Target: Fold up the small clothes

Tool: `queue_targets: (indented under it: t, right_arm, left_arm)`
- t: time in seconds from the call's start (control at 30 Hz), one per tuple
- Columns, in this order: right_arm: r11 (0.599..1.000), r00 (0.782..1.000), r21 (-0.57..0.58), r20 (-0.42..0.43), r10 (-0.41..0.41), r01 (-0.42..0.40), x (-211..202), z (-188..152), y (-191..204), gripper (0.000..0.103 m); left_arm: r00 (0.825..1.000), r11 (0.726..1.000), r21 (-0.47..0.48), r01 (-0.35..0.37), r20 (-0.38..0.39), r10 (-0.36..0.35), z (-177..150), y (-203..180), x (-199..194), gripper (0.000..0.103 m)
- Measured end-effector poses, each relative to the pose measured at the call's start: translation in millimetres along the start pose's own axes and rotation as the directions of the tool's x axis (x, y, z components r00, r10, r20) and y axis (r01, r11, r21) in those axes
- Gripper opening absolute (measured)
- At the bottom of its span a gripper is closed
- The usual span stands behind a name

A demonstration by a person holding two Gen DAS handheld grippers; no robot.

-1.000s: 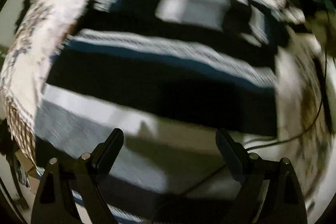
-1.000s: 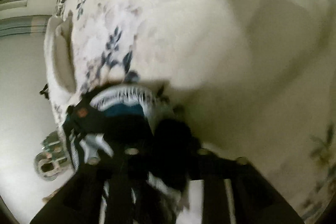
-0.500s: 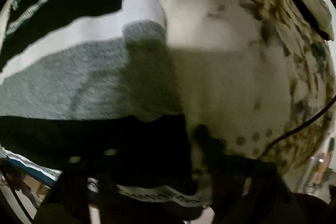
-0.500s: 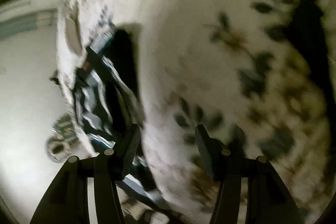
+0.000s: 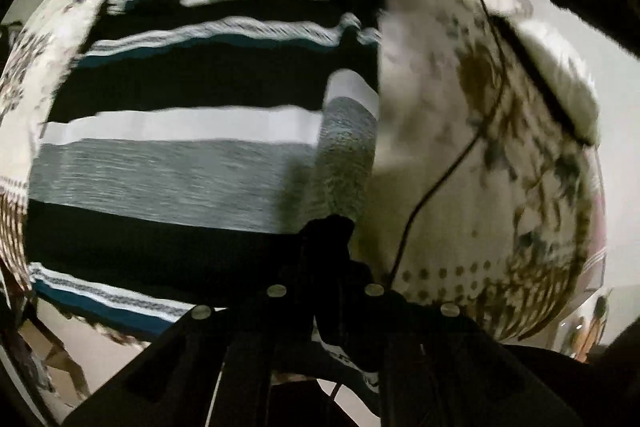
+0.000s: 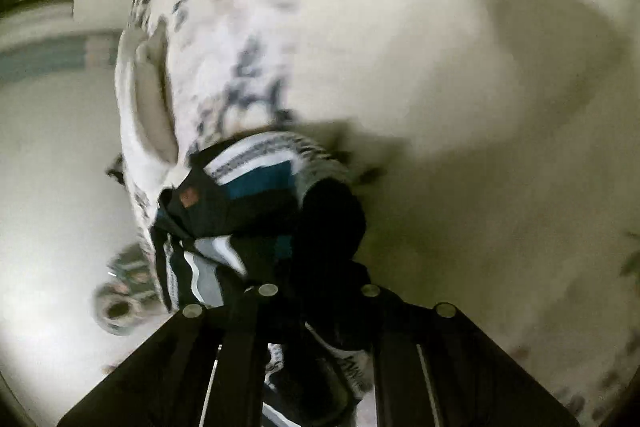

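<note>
Left wrist view: your left gripper [image 5: 326, 247] is clenched on a dark edge of the striped garment [image 5: 192, 163]. A second ago its fingers stood wide apart above the cloth, so the grasp is new. The garment, banded black, white, grey and teal, lies spread over the floral bedsheet [image 5: 460, 147], with one side panel already turned in along its right edge. A thin black cable [image 5: 436, 187] trails across the sheet just beside that edge.

Right wrist view: your right gripper [image 6: 320, 267] is also pinched shut on the striped garment [image 6: 256, 187], which bunches up in front of the fingers above the floral bedsheet [image 6: 440, 67]. Half a second ago these fingers were apart. With both ends now held, you look ready to carry the next fold across.
</note>
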State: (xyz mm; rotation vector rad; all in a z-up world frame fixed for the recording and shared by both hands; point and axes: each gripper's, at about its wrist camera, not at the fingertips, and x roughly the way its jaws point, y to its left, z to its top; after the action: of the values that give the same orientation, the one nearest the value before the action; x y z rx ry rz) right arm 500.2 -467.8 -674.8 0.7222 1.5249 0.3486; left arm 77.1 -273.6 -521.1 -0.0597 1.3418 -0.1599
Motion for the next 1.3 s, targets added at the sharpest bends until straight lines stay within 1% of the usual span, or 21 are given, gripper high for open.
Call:
queue_targets:
  t: [0.17,0.3,0.4,0.53,0.67,0.7,0.77,0.8,0.83,0.87,0.9,0.93,0.97,1.0,1.03,1.07,1.1,1.17,1.23,1.27,1.3]
  right_arm:
    - [0.978,0.990,-0.152,0.024,-0.138,0.140,-21.8,-9.5,115.1,0.010]
    - [0.950,0.975,-0.219,0.030,-0.220,0.221,-4.6,-19.2,218.8,0.010]
    - [0.917,0.953,-0.267,0.032,-0.300,0.298,36.2,-28.8,294.8,0.010]
    - [0.857,0.911,-0.326,0.038,-0.410,0.399,126.0,-45.7,382.8,0.010]
    - [0.795,0.860,-0.354,0.058,-0.506,0.492,213.8,-57.4,433.2,0.009]
    - [0.773,0.842,-0.363,0.069,-0.535,0.521,236.0,-59.7,443.1,0.009]
    - [0.762,0.830,-0.362,0.065,-0.554,0.537,267.3,-61.0,449.5,0.010]
    - [0.764,0.829,-0.365,0.039,-0.559,0.532,281.4,-60.2,447.8,0.011]
    - [0.785,0.837,-0.349,-0.008,-0.548,0.511,294.1,-58.2,443.7,0.012]
    - [0.805,0.848,-0.328,-0.023,-0.529,0.493,297.4,-57.2,440.6,0.017]
    - [0.838,0.872,-0.298,-0.037,-0.488,0.456,293.0,-59.4,436.2,0.027]
    - [0.860,0.892,-0.290,-0.048,-0.450,0.419,286.9,-64.4,434.0,0.031]
    - [0.877,0.906,-0.290,-0.066,-0.418,0.383,279.5,-72.1,431.8,0.039]
    - [0.896,0.923,-0.291,-0.090,-0.374,0.335,266.2,-87.8,427.4,0.041]
    - [0.908,0.934,-0.293,-0.105,-0.343,0.301,255.6,-103.4,422.2,0.041]
    - [0.917,0.940,-0.292,-0.123,-0.319,0.273,245.6,-123.3,413.9,0.042]
    - [0.920,0.939,-0.288,-0.142,-0.314,0.264,240.8,-143.0,404.7,0.047]
    - [0.927,0.911,-0.256,-0.242,-0.335,0.273,247.2,-192.8,371.6,0.049]
    - [0.959,0.888,-0.167,-0.369,-0.276,0.229,274.4,-234.1,338.7,0.049]
    - [0.971,0.882,-0.124,-0.407,-0.239,0.206,292.1,-250.3,327.6,0.049]
    - [0.981,0.884,-0.096,-0.426,-0.192,0.167,307.2,-262.9,323.2,0.049]
  left_arm:
    - [0.995,0.992,-0.115,0.044,0.090,-0.033,-2.2,66.9,-48.3,0.006]
    - [0.989,0.970,-0.229,0.082,0.137,-0.051,-5.5,126.8,-73.6,0.006]
    - [0.985,0.937,-0.330,0.118,0.157,-0.069,-15.8,179.6,-82.6,0.006]
    - [0.983,0.895,-0.426,0.136,0.169,-0.070,-29.8,243.8,-81.8,0.005]
    - [0.983,0.855,-0.501,0.130,0.178,-0.044,-39.2,306.1,-70.1,0.005]
    - [0.983,0.846,-0.518,0.128,0.178,-0.040,-41.4,319.7,-64.5,0.005]
    - [0.983,0.821,-0.551,0.148,0.169,-0.064,-47.1,346.2,-49.3,0.005]
    - [0.983,0.802,-0.573,0.168,0.160,-0.092,-50.5,358.5,-37.2,0.006]
    - [0.981,0.779,-0.598,0.189,0.151,-0.123,-55.4,369.5,-24.9,0.010]
    - [0.982,0.758,-0.625,0.187,0.126,-0.138,-60.7,379.5,-13.2,0.010]
    - [0.984,0.733,-0.658,0.172,0.083,-0.157,-69.4,392.0,0.0,0.011]
    - [0.982,0.716,-0.676,0.174,0.068,-0.175,-76.5,398.9,5.3,0.025]
    - [0.980,0.697,-0.694,0.177,0.062,-0.188,-85.8,407.2,8.4,0.039]
    - [0.980,0.680,-0.712,0.175,0.062,-0.188,-97.1,415.7,8.1,0.046]
    - [0.981,0.664,-0.727,0.171,0.062,-0.185,-107.6,422.9,6.0,0.055]
    - [0.981,0.647,-0.743,0.171,0.063,-0.186,-117.0,430.0,3.7,0.057]
    - [0.979,0.628,-0.759,0.171,0.063,-0.192,-126.1,437.1,0.3,0.057]
    - [0.979,0.629,-0.758,0.171,0.060,-0.194,-130.5,441.5,-5.7,0.057]
    - [0.982,0.653,-0.741,0.158,0.051,-0.181,-125.3,443.0,-12.1,0.057]
    - [0.983,0.663,-0.732,0.158,0.049,-0.179,-120.6,441.8,-13.7,0.057]
    - [0.982,0.674,-0.721,0.158,0.046,-0.181,-113.0,439.7,-13.9,0.057]
